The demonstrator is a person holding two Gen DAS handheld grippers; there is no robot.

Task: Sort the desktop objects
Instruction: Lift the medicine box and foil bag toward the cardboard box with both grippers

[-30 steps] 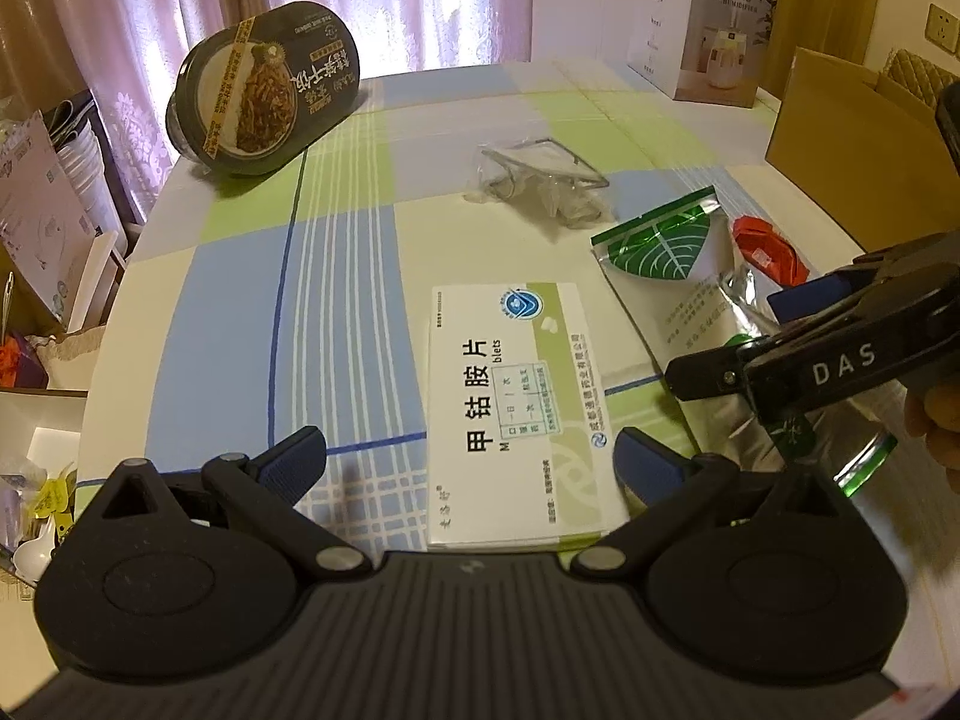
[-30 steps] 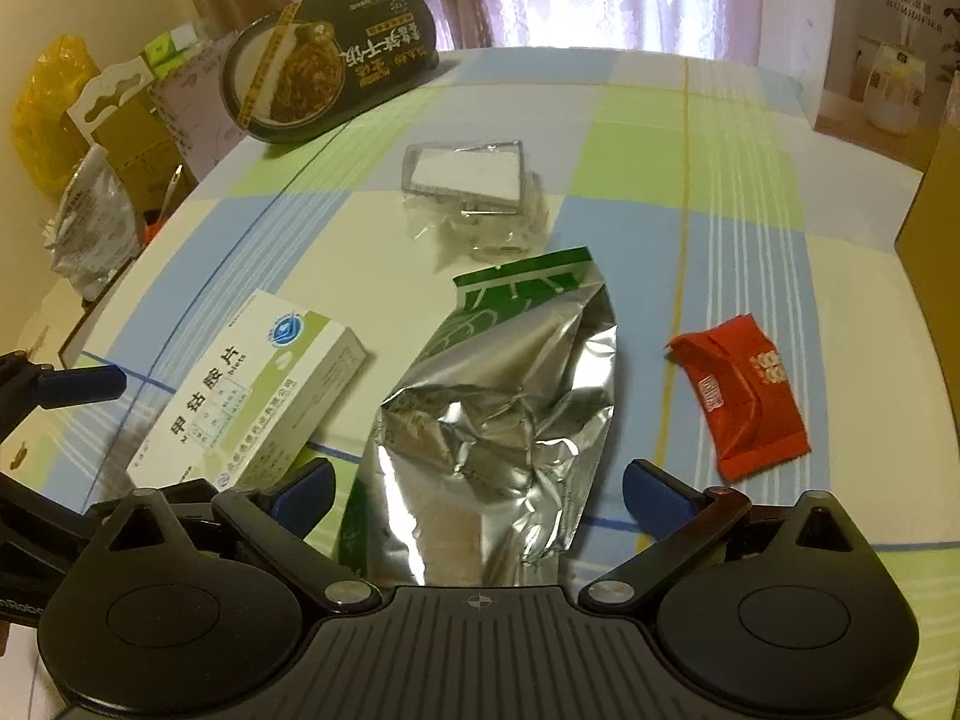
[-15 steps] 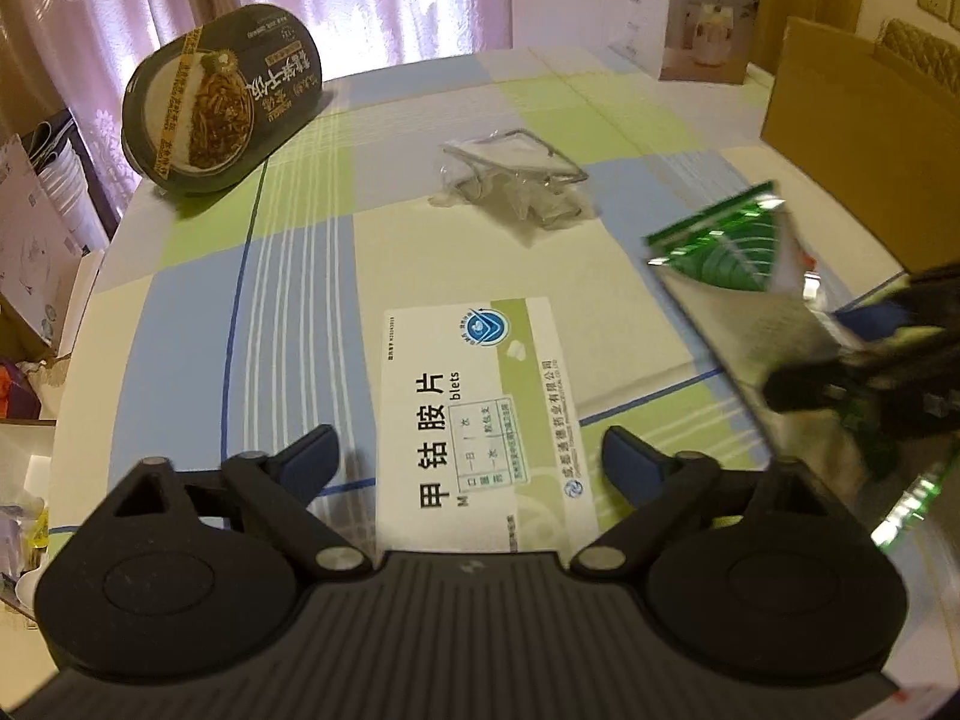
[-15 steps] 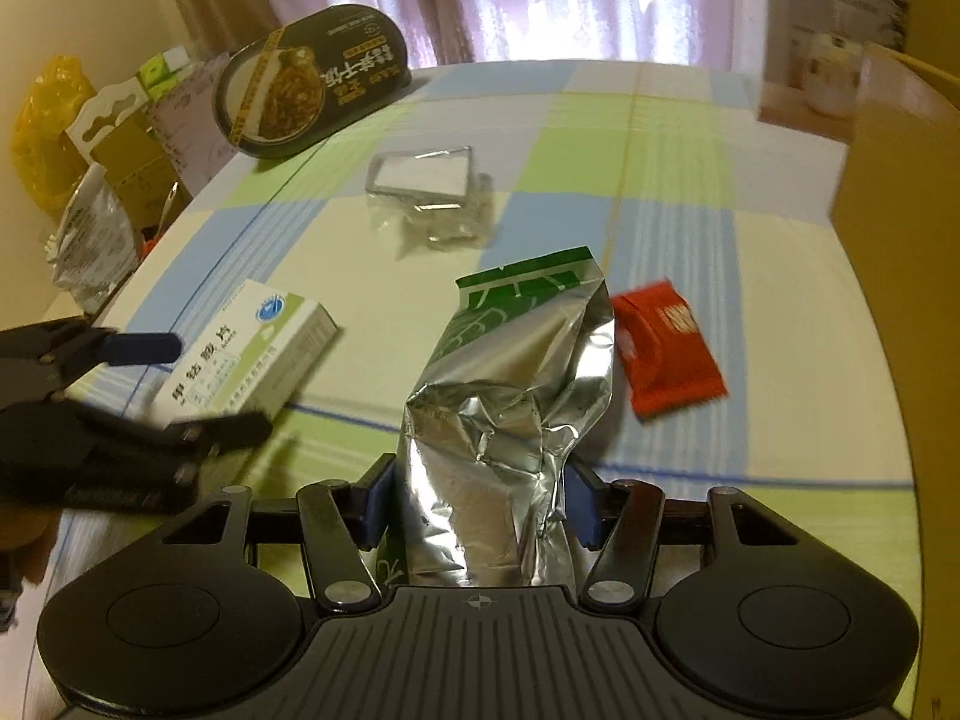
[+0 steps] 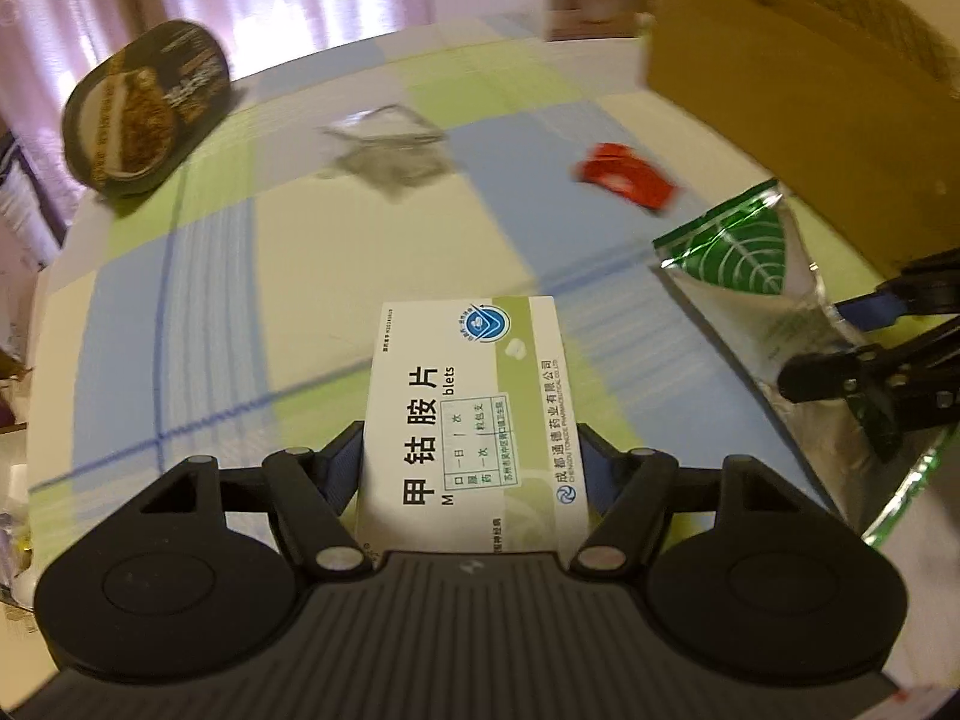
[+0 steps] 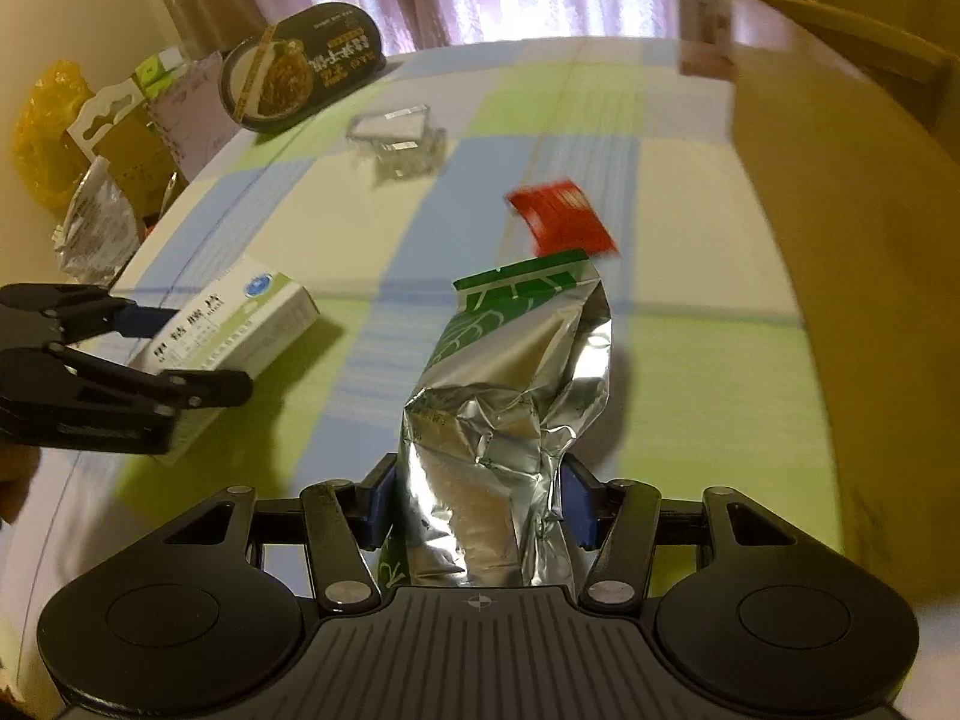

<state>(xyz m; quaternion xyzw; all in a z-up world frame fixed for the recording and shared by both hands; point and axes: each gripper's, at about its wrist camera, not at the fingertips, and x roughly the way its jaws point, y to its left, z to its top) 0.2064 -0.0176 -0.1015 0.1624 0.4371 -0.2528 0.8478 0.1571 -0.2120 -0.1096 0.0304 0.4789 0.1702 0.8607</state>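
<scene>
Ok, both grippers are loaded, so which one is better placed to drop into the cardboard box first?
Probably the right gripper: its foil pouch is raised beside the cardboard box. The left gripper holds the medicine box farther away.

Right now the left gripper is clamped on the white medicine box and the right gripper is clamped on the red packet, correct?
Not quite. The right gripper is clamped on the foil pouch, as the right wrist view shows; the red packet lies on the table beyond. The left gripper does hold the white medicine box.

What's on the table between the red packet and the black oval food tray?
A crumpled clear plastic wrapper lies between the red packet and the black oval food tray; otherwise only bare checked tablecloth. The right wrist view shows it best.
</scene>
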